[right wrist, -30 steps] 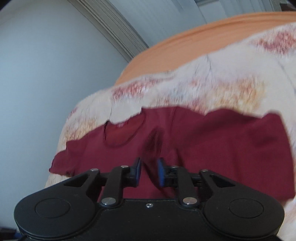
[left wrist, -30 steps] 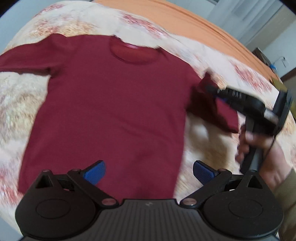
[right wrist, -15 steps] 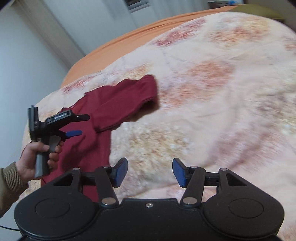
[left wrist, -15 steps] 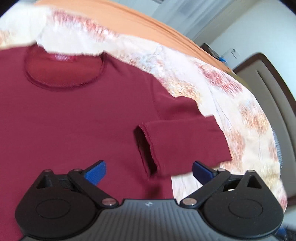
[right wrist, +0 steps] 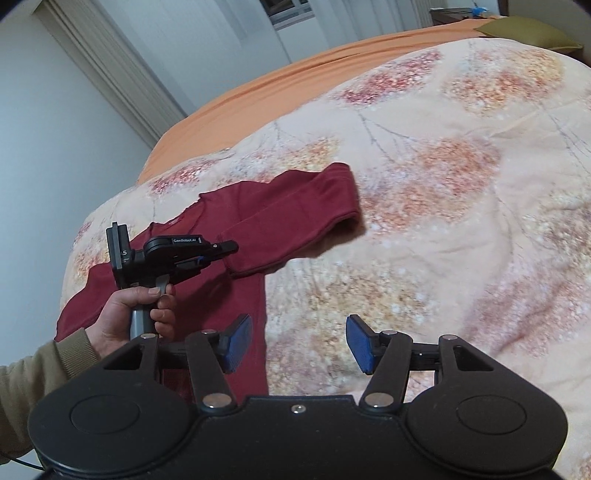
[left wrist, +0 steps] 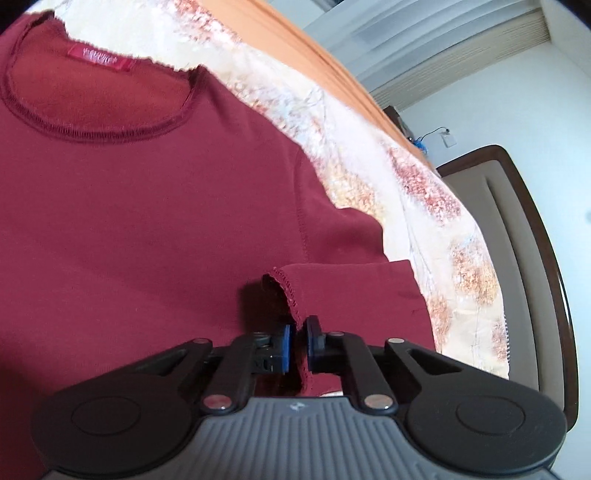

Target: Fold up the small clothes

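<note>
A dark red long-sleeved shirt (left wrist: 147,221) lies flat on a flowered bedspread (left wrist: 424,206), neck hole at the top left. Its right sleeve (left wrist: 351,291) is folded inward over the body. My left gripper (left wrist: 299,345) is shut on the sleeve's cuff hem (left wrist: 291,302). In the right wrist view the shirt (right wrist: 288,218) lies at the left, with the left gripper (right wrist: 221,249) over the cuff. My right gripper (right wrist: 299,343) is open and empty, above the shirt's side edge and the bedspread (right wrist: 443,221).
An orange sheet (right wrist: 295,85) covers the far part of the bed. A dark-framed headboard (left wrist: 517,258) stands at the right in the left wrist view. An olive pillow (right wrist: 524,33) lies at the far right. Walls and curtains surround the bed.
My left gripper has moved down to the folded sleeve and shut on its cuff. My right gripper let go of the sleeve earlier, opened and drew back to the right.
</note>
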